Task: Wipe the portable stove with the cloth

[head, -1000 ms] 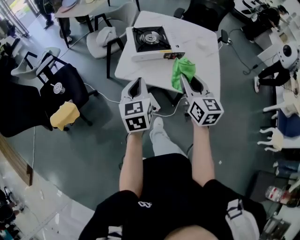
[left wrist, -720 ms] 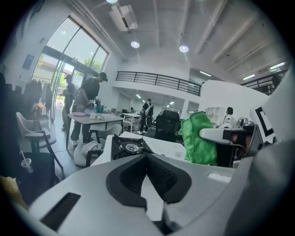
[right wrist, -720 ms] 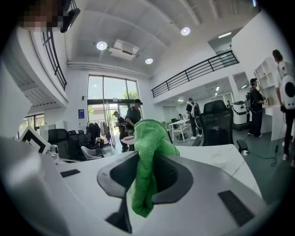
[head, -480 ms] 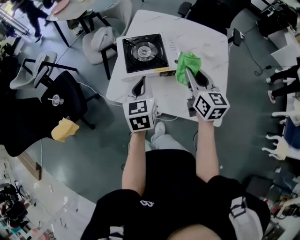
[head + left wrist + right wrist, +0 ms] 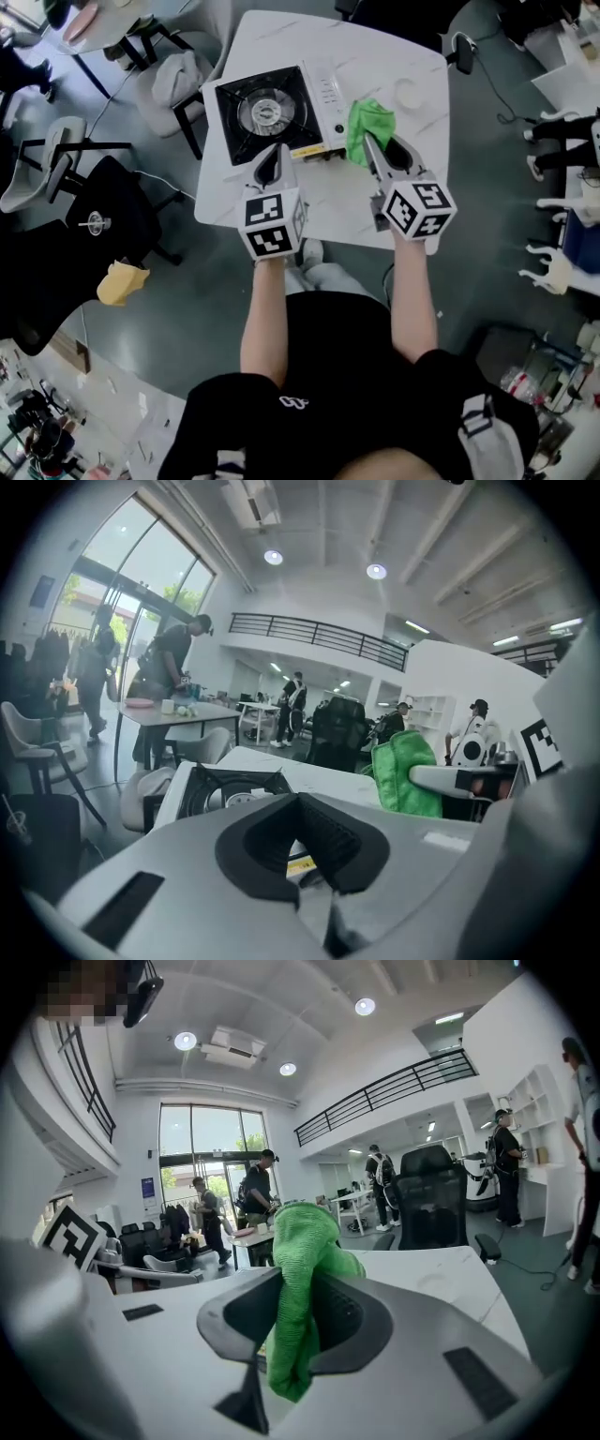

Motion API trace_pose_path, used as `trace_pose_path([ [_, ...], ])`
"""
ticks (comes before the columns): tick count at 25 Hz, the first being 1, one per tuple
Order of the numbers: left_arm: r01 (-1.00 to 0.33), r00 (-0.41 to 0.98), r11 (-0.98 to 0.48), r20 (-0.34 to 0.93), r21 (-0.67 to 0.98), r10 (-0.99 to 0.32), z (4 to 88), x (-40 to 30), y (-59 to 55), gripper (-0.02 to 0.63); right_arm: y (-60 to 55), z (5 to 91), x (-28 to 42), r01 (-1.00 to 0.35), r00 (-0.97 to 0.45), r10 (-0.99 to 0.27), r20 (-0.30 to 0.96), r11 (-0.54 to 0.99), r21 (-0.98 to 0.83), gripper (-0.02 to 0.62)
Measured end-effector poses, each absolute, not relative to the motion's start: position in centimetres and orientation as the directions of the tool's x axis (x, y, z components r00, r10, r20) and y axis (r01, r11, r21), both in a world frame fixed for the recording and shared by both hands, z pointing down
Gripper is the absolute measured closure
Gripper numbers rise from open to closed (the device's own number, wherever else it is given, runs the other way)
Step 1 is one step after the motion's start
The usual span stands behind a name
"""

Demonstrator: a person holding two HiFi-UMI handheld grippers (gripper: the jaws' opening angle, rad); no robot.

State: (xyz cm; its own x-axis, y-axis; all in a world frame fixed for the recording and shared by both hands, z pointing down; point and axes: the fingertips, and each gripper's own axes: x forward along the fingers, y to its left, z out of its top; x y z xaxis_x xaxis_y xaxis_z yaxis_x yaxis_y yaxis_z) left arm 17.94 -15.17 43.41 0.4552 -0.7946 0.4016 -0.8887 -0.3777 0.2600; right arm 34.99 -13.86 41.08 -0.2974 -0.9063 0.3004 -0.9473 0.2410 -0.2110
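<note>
Seen from the head view, a white marbled table (image 5: pixel 328 202) carries the portable stove (image 5: pixel 272 112) on its left half: white body, black top, round burner in the middle, control strip along the side that faces the cloth. The left gripper (image 5: pixel 273 161) points at the stove's near edge, its tip overlapping that edge in the picture. In the left gripper view its jaws are closed together with nothing in them (image 5: pixel 302 841), and the stove (image 5: pixel 225 789) lies just beyond, with a yellow label visible through the hollow between the pads. The right gripper (image 5: pixel 373 150) is clamped on the green cloth (image 5: pixel 368 127). In the right gripper view the cloth (image 5: pixel 298 1288) rises bunched above the jaws and hangs down between the pads (image 5: pixel 349 1314). From above, the cloth sits just beside the stove's right near corner, over bare tabletop. Whether it touches the stove or the table, I cannot tell from this height. The left gripper view also catches the cloth (image 5: pixel 405 771) off to its right, held up clear of the stove top. Both marker cubes face the head camera, forearms bare behind them. A grey chair (image 5: pixel 173 80) stands at the table's left edge, and a black office chair (image 5: pixel 112 202) farther left.
</note>
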Motion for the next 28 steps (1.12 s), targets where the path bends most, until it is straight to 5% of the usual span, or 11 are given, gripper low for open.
trace_pose_path([
  [8,-0.853,0.517,-0.424,0.39,0.303,-0.762,43.2,18.7,-21.1,0.611,-20.2,41.3,35.7,-0.966,-0.247,-0.911,0.331,0.206,-0.154,0.52],
  [28,-0.765,0.641,-0.521,0.377,0.379,-0.668,42.1,16.3,-30.7,0.611,-36.4,47.8,31.6,-0.826,-0.249,-0.772,0.585,0.485,0.288,0.517],
])
